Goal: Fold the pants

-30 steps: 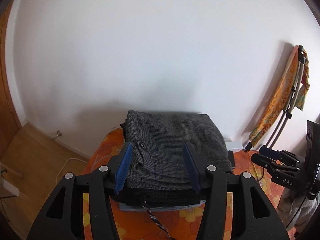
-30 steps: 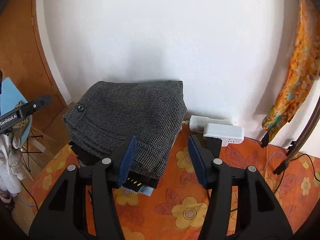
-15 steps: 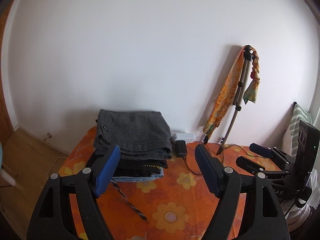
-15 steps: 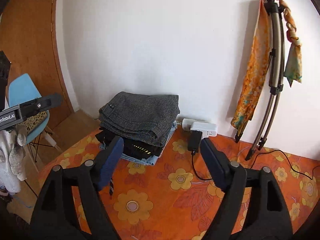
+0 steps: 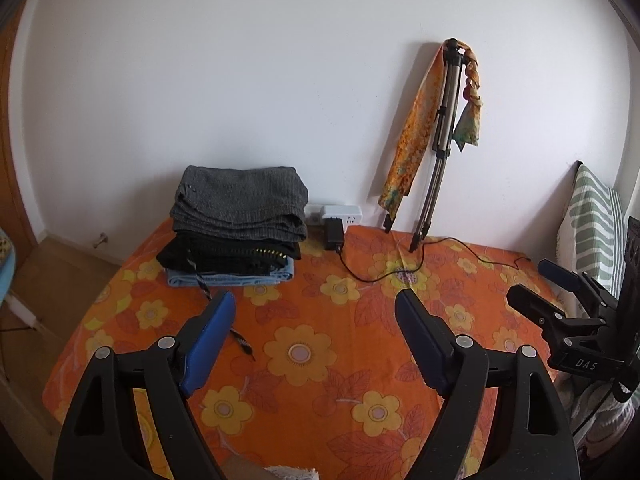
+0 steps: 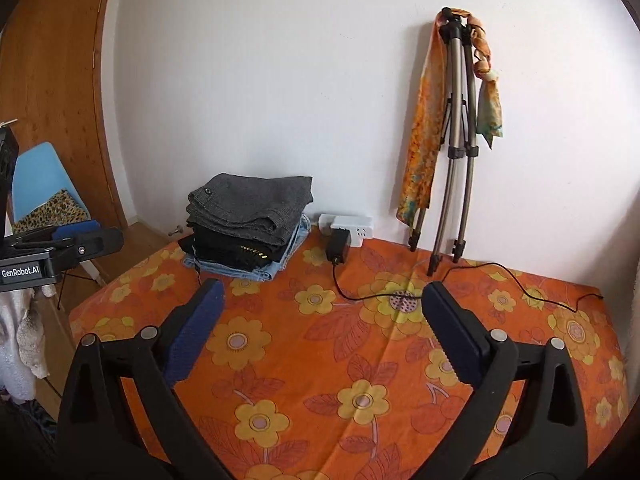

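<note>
Folded grey pants lie on top of a stack with black pants and light blue jeans under them, at the far left corner of the orange flowered table. The stack also shows in the right wrist view. My left gripper is open and empty, well back from the stack. My right gripper is open and empty, also back over the cloth. The right gripper shows at the right edge of the left wrist view; the left gripper shows at the left edge of the right wrist view.
A white power strip with a black adapter and a cable lies by the wall. A tripod draped with orange scarves leans on the wall. A blue chair and a wooden door stand left. A striped pillow stands right.
Both grippers have pulled back from the stack and opened wider. The grey pants stay folded on top of the stack.
</note>
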A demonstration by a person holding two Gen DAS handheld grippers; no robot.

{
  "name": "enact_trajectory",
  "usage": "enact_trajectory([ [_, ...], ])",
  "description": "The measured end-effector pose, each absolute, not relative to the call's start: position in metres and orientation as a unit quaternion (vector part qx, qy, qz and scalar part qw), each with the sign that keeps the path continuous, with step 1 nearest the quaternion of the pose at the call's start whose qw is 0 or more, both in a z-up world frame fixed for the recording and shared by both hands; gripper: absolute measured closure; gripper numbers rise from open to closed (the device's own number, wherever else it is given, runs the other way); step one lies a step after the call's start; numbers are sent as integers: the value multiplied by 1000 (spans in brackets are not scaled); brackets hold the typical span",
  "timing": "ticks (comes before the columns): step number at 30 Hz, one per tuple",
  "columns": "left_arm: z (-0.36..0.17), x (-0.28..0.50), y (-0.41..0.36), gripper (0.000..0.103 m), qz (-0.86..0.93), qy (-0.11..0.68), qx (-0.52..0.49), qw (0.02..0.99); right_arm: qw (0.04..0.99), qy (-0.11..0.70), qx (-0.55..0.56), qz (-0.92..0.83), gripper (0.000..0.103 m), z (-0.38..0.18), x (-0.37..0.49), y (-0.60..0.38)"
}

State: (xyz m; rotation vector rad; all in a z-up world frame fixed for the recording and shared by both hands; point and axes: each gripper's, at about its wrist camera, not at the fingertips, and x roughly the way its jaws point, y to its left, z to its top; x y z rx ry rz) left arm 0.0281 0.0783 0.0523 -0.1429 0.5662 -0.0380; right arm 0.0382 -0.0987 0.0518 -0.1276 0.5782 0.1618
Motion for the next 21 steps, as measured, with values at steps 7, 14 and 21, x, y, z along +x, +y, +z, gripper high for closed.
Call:
enact_trajectory([
  [7,31,21,56,21,-18,299,-43,953,951,298,-61,57,2,25,27,-119],
  [14,24,25,54,21,-5,304,-42,952,943,319,-62,64,2,3,29,-119],
  [21,12,37,53,21,-7,324,-47,945,940,329,-61,58,2,-6,33,-124],
])
